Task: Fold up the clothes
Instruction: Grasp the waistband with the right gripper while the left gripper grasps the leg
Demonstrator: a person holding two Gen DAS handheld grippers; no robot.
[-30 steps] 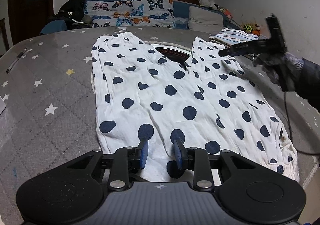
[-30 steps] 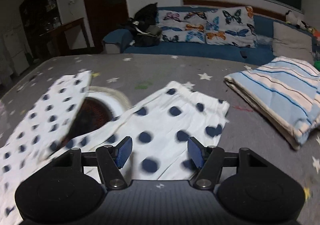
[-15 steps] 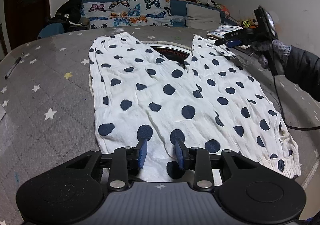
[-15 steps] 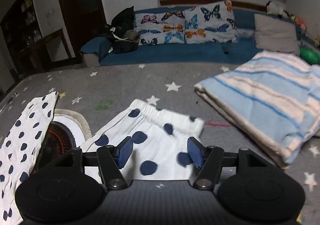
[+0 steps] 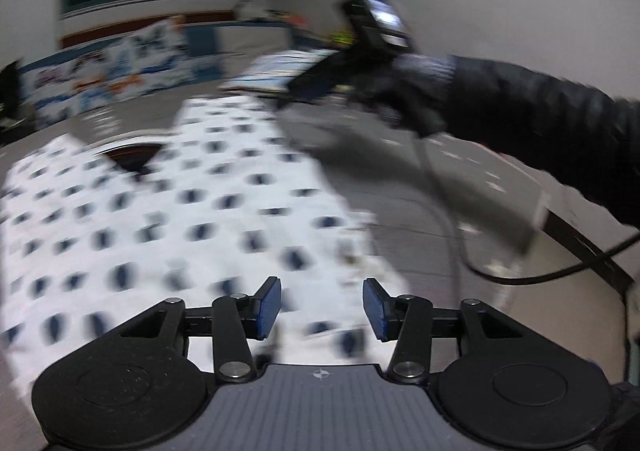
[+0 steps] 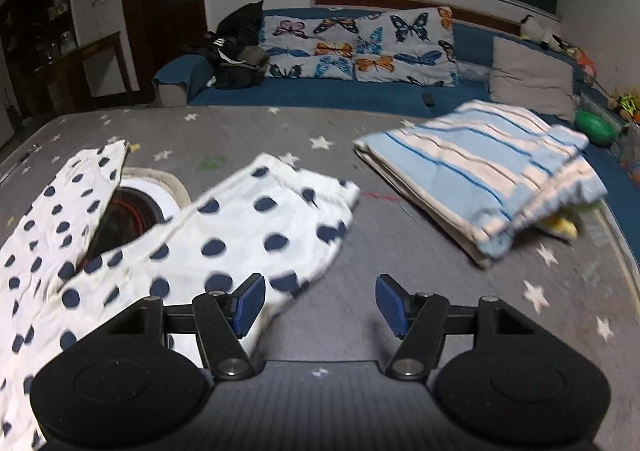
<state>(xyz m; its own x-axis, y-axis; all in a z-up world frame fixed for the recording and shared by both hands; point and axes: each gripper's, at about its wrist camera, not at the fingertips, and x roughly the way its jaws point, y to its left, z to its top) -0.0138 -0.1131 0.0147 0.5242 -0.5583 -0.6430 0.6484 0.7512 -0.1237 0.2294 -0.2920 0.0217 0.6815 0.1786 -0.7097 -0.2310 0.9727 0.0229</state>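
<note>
Right wrist view: white navy-dotted trousers (image 6: 224, 235) lie flat.

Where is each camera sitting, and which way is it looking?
Left wrist view: sits on the left gripper, looking along its open fingers over the blurred polka-dot pants; the person's right hand, holding the other gripper, shows.
Right wrist view: sits on the right gripper, looking along its open fingers across the starry grey cover to the striped folded cloth and butterfly pillows; only its own fingers show.
Both views share the polka-dot pants, the striped cloth and the pillows.
</note>
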